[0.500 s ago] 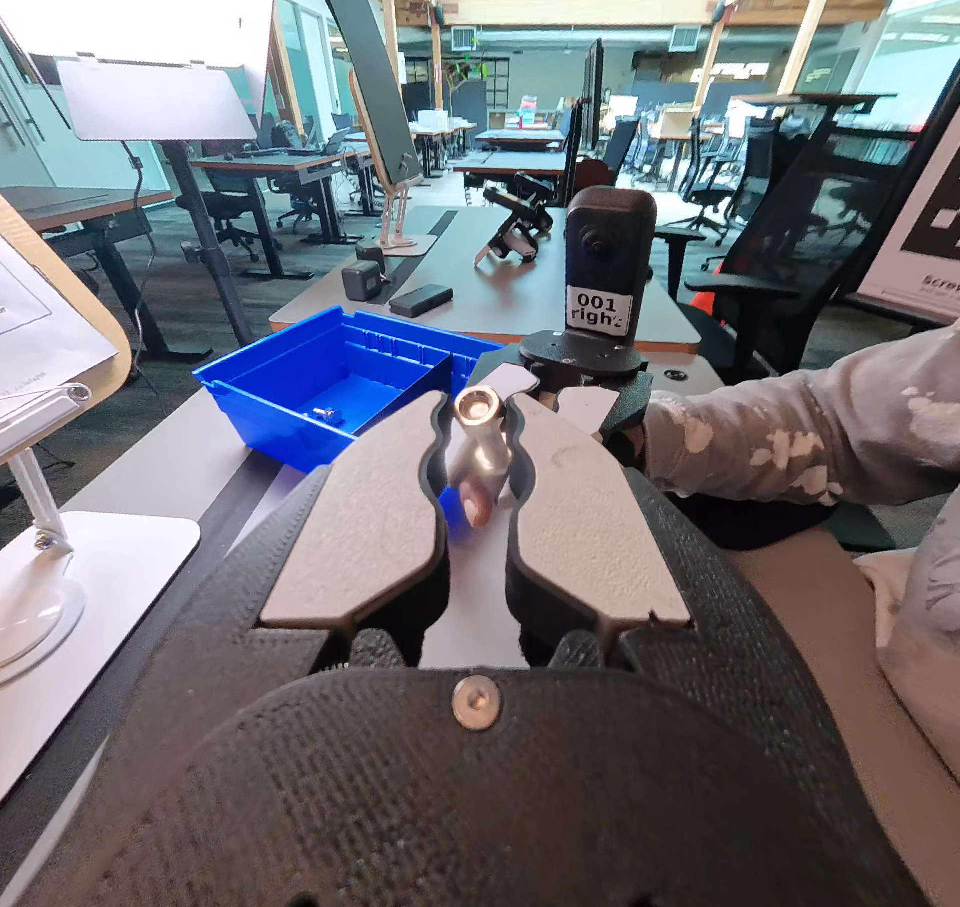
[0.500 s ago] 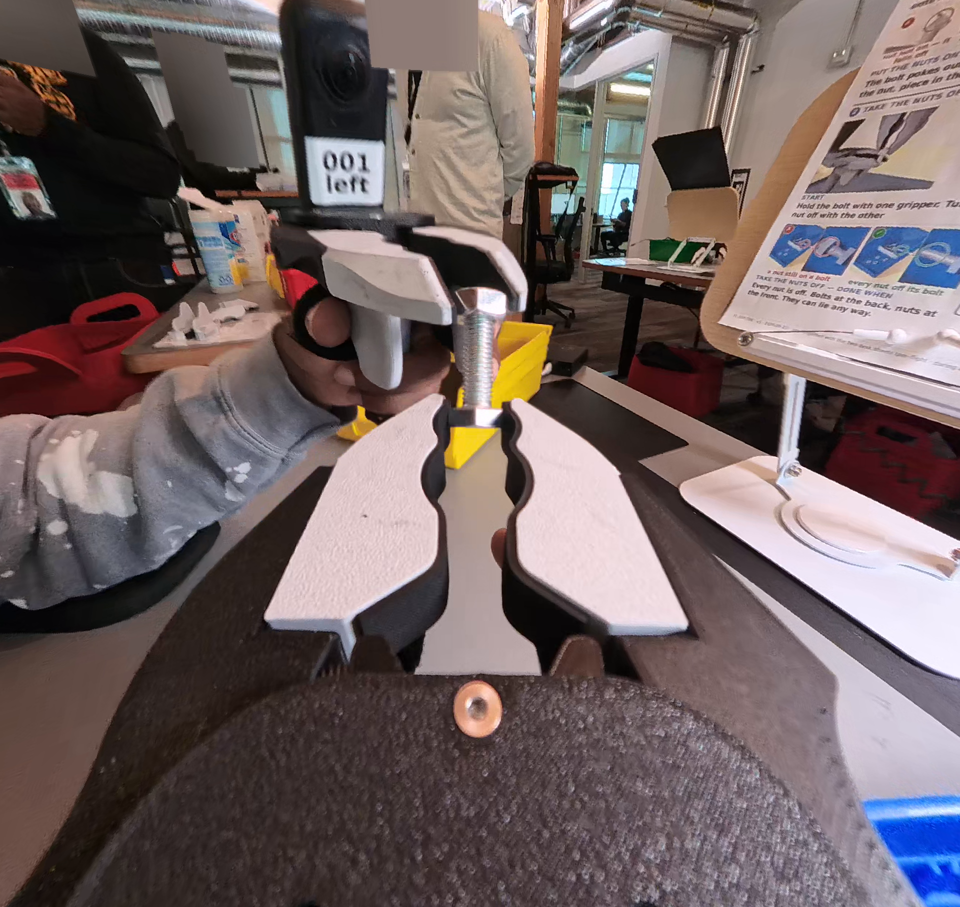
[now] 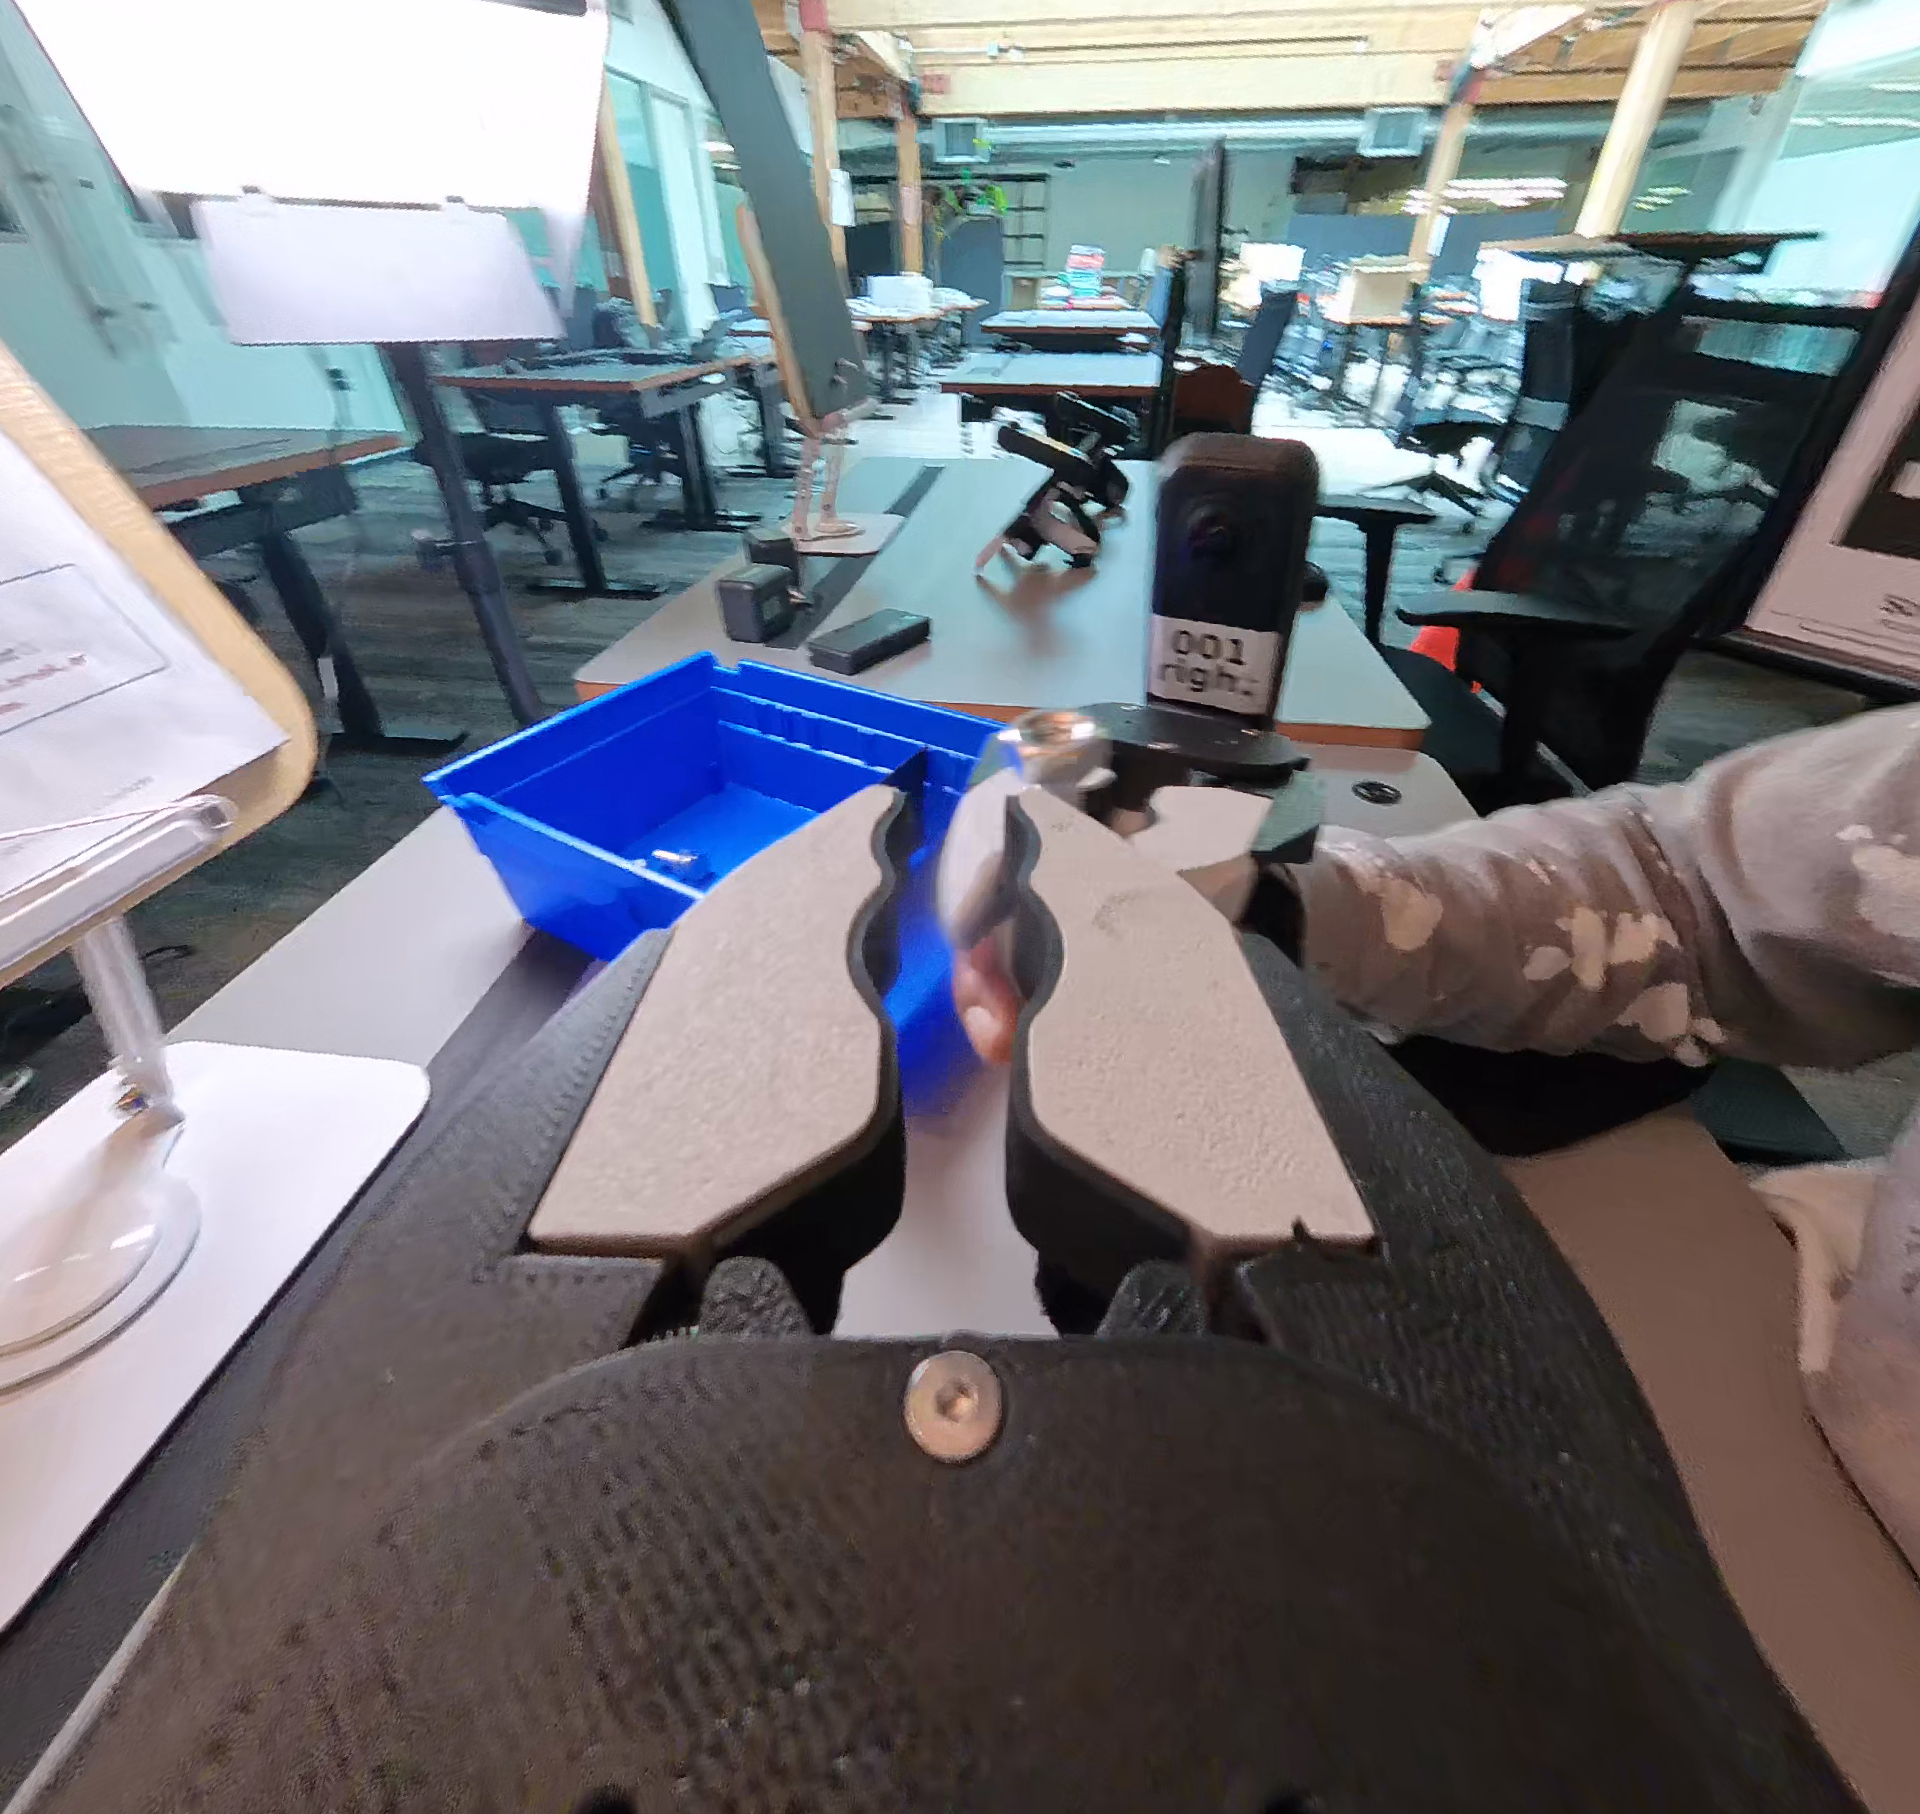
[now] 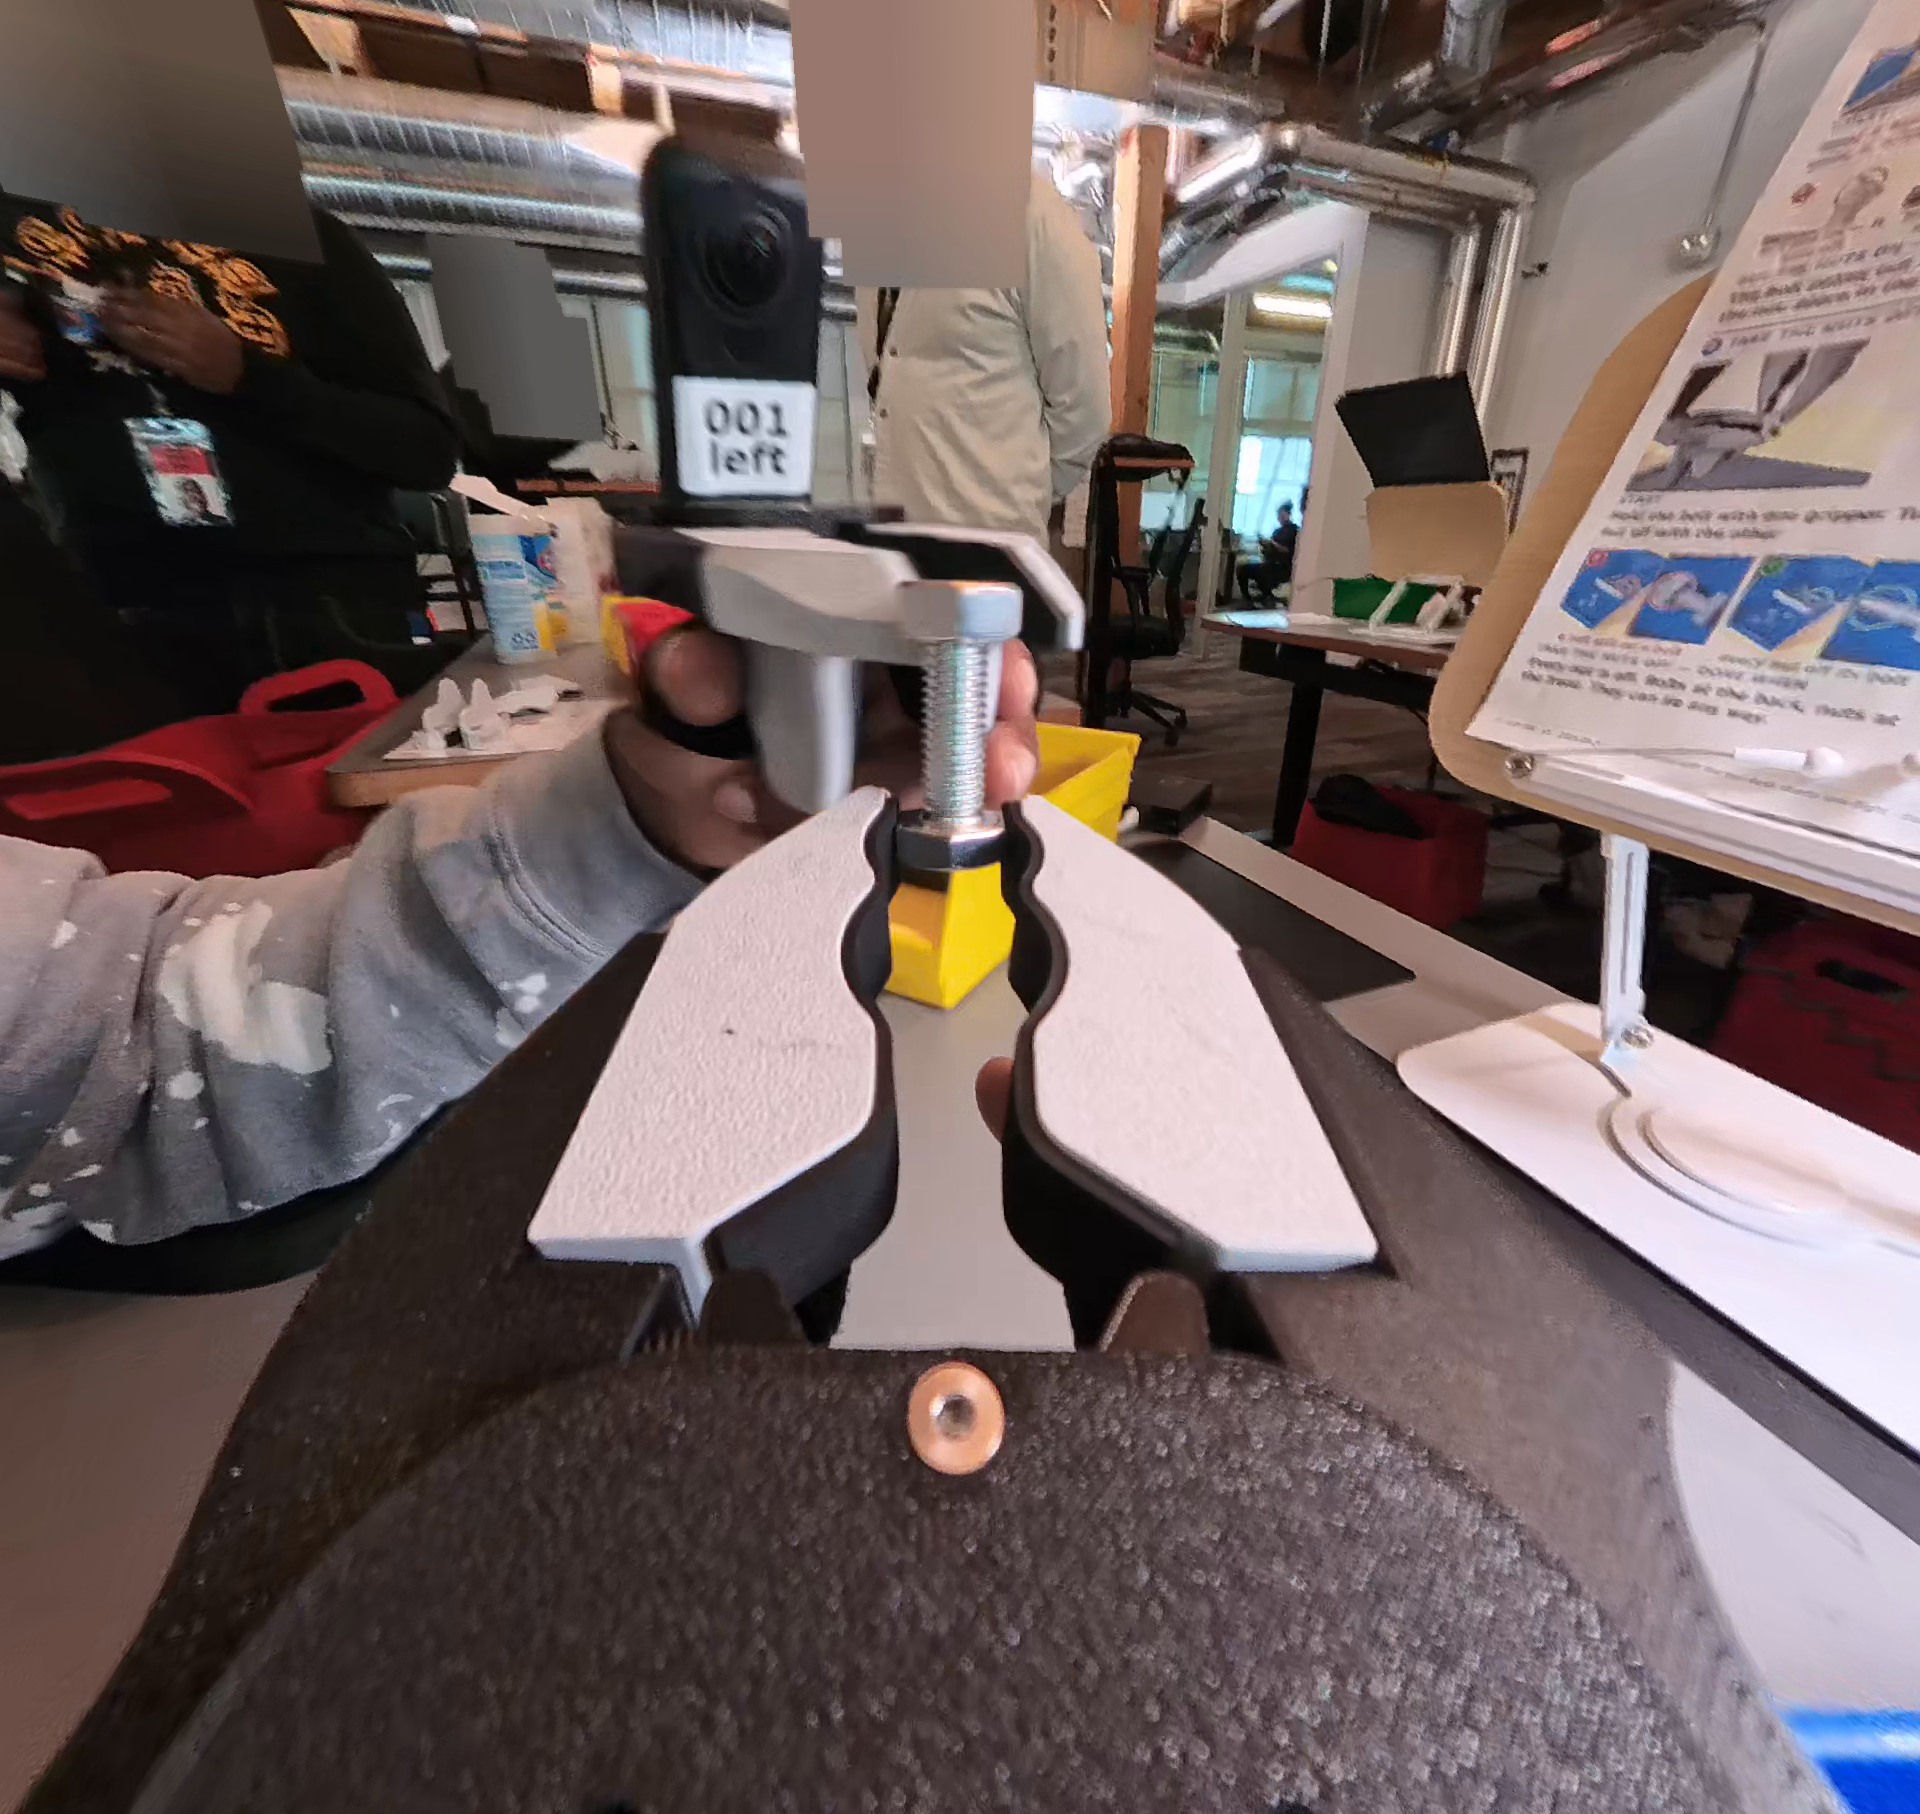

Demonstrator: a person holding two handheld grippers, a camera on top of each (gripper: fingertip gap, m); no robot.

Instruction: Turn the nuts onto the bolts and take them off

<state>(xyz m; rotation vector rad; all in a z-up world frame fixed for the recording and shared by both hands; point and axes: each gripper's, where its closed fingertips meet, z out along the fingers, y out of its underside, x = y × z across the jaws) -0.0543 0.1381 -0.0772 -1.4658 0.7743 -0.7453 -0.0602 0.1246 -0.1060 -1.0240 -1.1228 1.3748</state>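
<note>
The left hand-held gripper [image 4: 971, 611] is clamped on the bolt [image 4: 961, 715] at its head, shaft hanging down. The right hand-held gripper [image 4: 948, 845] is clamped on the nut [image 4: 948, 845] at the shaft's lower end. Half a second ago the bolt sat sharp in the left wrist view; now it blurs. The blue bin [image 3: 665, 808] stands at the tabletop's far edge.

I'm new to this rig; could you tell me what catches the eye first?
A silver bolt stands upright mid-frame in the right wrist view, head in the left gripper jaws, its nut in the right gripper jaws. A yellow bin sits behind it; a blue bin shows in the left wrist view.
</note>
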